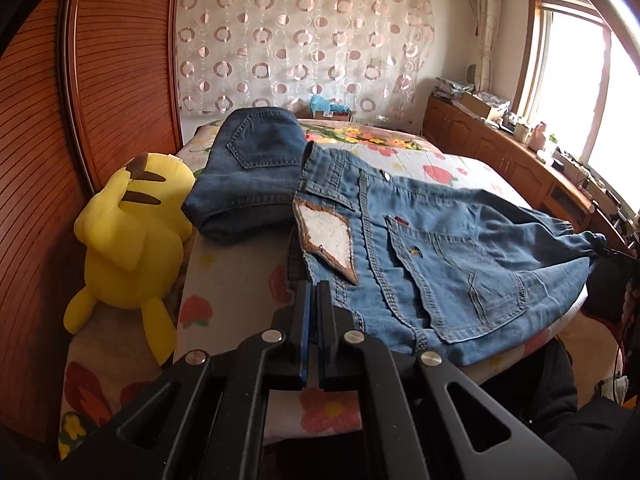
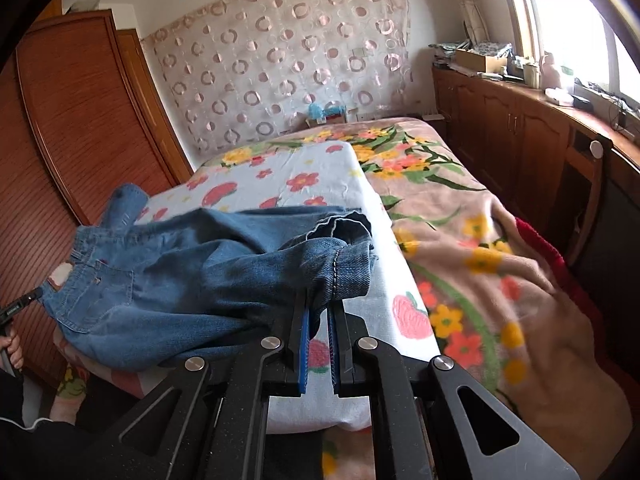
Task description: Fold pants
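Observation:
A pair of light blue jeans [image 1: 440,256] lies stretched across the flowered bed sheet [image 1: 232,288], back side up, with a white patch label near the waistband. My left gripper [image 1: 314,286] is shut on the waistband edge at the near left. In the right wrist view the same jeans [image 2: 180,280] run off to the left, and my right gripper [image 2: 320,308] is shut on the bunched leg hems. The left gripper [image 2: 24,302] shows at the far left edge there, at the waist, with a hand behind it.
A second, darker pair of folded jeans [image 1: 248,176] lies further back on the bed. A yellow plush toy [image 1: 132,232] sits beside a wooden panel [image 1: 40,160]. A flowered blanket [image 2: 500,280] covers the bed's right side, beside a low wooden cabinet [image 2: 520,140] under the window.

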Motion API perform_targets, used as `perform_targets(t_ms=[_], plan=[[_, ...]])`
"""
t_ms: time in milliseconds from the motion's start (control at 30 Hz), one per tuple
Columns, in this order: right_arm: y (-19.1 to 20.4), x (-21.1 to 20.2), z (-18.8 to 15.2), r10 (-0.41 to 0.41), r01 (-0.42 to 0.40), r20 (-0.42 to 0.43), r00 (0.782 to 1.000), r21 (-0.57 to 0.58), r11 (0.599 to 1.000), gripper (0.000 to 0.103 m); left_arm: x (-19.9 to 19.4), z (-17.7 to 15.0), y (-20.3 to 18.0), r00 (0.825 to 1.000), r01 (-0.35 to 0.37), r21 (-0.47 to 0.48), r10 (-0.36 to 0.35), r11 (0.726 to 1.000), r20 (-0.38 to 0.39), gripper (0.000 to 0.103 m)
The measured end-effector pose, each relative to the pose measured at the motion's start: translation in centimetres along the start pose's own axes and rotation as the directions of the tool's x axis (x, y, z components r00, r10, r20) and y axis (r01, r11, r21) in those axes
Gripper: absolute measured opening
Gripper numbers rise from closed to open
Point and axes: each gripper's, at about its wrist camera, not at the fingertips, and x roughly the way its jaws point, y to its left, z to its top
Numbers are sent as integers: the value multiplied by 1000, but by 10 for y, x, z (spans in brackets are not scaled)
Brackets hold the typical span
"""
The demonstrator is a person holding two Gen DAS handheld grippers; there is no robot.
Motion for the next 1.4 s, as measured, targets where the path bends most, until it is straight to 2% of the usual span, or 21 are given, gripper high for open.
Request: perform_targets(t_ms=[200,233,267,333,367,433,500,567,633,933,1233,1333,1400], plan=[[0,10,-7,-17,18,-43,999,11,1000,8,0,3,6,998,-56,0,56,998,9,4],[-2,8,-6,-21,21,-46,999,14,1000,8,0,4,5,998,-56,-4,56,998,8,6],[-2,11,-4,-20,21,-46,999,17,1000,8,0,4,3,998,-57,-3,57,998,9,10],[-4,12,-1,-15,16,-43,999,24,1000,8,2,4,-4,999,-50,10,50,999,15,29],[-4,11,-1,-15,16,-41,999,25,1000,8,3,4,-9,999,-38,23,37,999,17,31],[-4,11,0,-15,16,-38,999,22,1000,8,9,6,-20,1000,-14,43,14,999,13,44],[-3,10,-1,-17,18,-35,999,15,1000,8,17,7,-32,1000,14,57,-15,998,12,49],[-3,10,-1,-24,24,-32,999,3,1000,8,29,9,-45,999,41,76,-41,996,-4,60],[-4,10,-2,-24,24,-34,999,-5,1000,8,43,10,-57,997,75,88,-73,993,-21,77],[-7,6,-2,-28,28,-41,999,-17,999,11,96,9,-109,985,152,149,-137,977,-104,78],[-10,-12,0,-89,88,-22,996,-48,995,27,109,1,-138,986,141,194,-120,971,-115,78],[-11,-16,4,-92,92,1,996,-48,995,39,111,0,-139,988,129,187,-110,974,-109,79],[-12,-13,5,-92,92,2,996,-56,994,41,112,-1,-138,987,132,171,-115,976,-110,79]])
